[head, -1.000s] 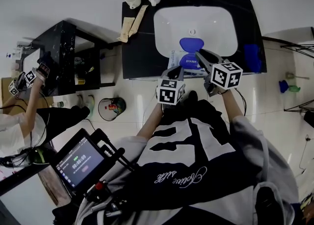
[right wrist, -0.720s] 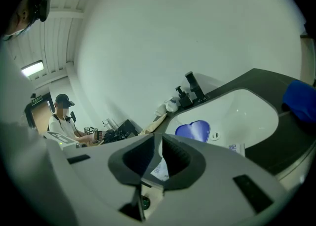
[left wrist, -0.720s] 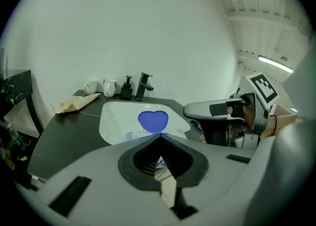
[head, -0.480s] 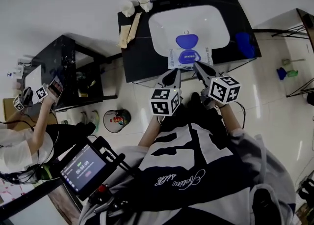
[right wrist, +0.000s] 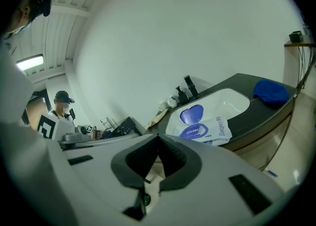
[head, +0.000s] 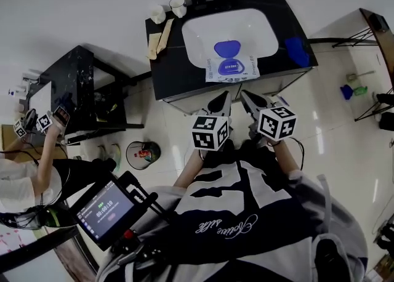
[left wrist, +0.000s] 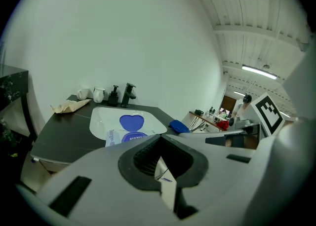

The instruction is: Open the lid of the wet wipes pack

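While you hold both tools over the floor in front of the vanity, your left hand-held gripper (head: pixel 225 96) has its jaws drawn together, with only a thin slit between them and nothing gripped. Your right hand-held gripper (head: pixel 244 95) is closed and empty too. Both are well apart from the wet wipes pack (head: pixel 237 69), which lies across the front rim of the white basin (head: pixel 258 25) in the dark tabletop (head: pixel 169 71). Its blue lid (head: pixel 227 48) is flipped open over the basin. A blue cloth (head: pixel 296 50) sits on the tabletop to the right.
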The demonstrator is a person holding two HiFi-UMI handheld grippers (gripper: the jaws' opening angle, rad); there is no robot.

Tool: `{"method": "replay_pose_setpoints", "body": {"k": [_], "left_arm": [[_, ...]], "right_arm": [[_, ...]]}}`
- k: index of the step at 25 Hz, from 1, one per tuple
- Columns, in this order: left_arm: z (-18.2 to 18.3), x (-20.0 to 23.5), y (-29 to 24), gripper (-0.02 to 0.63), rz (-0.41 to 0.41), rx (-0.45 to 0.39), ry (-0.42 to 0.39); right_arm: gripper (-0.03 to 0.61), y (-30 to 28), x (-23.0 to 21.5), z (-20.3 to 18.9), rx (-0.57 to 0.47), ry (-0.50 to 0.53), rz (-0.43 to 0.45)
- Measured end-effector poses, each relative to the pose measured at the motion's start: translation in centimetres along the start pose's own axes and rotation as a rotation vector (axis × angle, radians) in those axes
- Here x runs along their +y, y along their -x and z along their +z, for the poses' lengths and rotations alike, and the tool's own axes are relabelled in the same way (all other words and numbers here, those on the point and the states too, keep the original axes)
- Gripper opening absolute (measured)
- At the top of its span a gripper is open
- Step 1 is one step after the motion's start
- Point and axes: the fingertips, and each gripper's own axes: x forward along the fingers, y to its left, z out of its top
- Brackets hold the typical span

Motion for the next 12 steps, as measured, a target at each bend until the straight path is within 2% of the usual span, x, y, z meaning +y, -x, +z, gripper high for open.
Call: {"method": "replay_pose_setpoints", "body": {"k": [7, 12], "left_arm": [[1.2, -3.5, 1.0, -0.002, 0.077, -0.083, 0.051], [-0.3, -7.5, 1.8, -0.002, 0.163, -0.132, 0.104]], "right_arm": [[-0.002, 2.8, -0.2, 1.6, -0.009, 0.063, 0.067], [-0.002, 6.4, -1.6, 0.0, 0.042, 0.138, 0.105]]}}
